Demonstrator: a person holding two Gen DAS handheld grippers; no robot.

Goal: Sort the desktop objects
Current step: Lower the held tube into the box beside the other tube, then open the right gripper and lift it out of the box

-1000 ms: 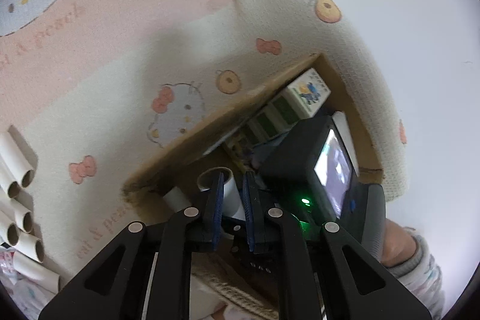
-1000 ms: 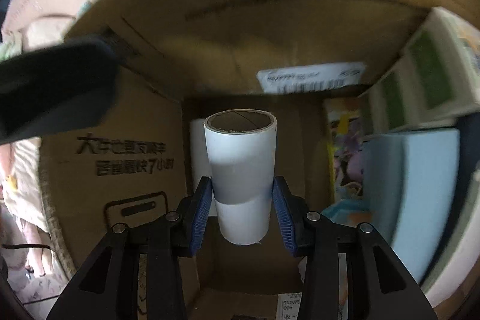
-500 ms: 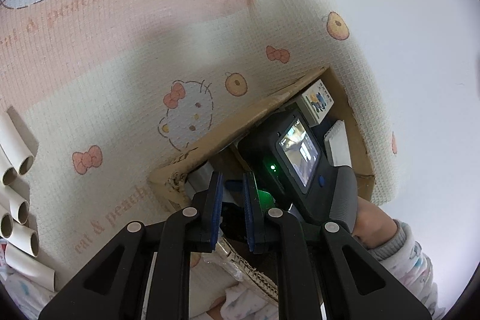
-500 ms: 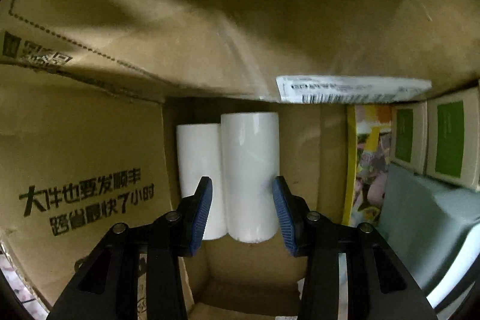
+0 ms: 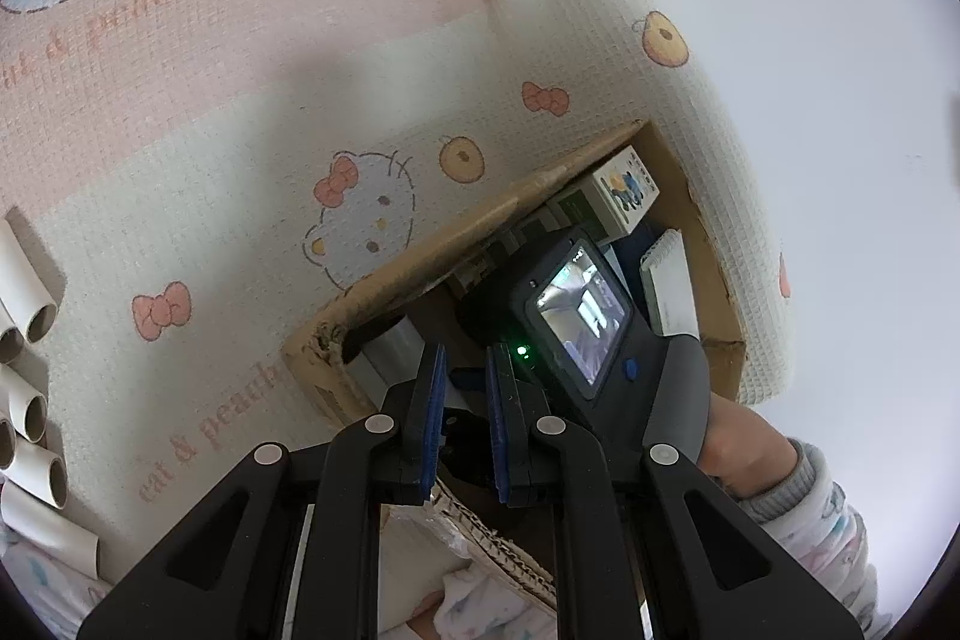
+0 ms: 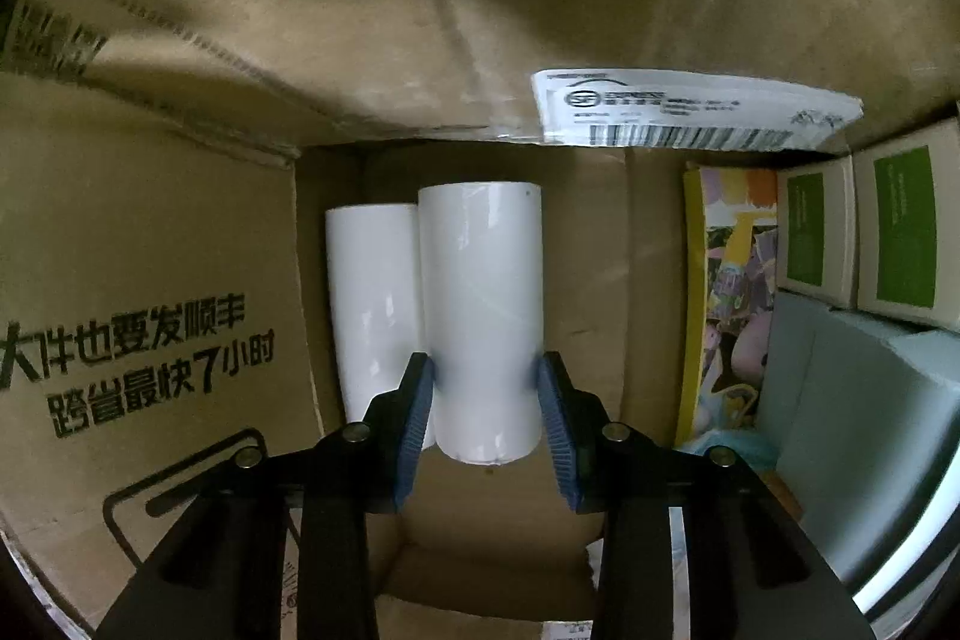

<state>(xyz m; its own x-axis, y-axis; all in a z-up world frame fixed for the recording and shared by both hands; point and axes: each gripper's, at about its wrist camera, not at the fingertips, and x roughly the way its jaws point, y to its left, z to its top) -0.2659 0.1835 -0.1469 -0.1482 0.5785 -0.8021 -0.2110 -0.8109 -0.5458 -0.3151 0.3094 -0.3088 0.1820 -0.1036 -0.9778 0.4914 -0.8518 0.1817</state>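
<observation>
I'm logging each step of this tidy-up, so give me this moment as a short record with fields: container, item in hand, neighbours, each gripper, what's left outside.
container: cardboard box on a cartoon-print mat
item in hand: white tube, inside the box
neighbour: second white tube directly beside it
other contents: green-labelled boxes, colourful booklet
right hand-held gripper: shut on the white tube, pads against its sides
left hand-held gripper: shut, holding nothing, outside the box
left outside: loose cardboard tubes on the mat
</observation>
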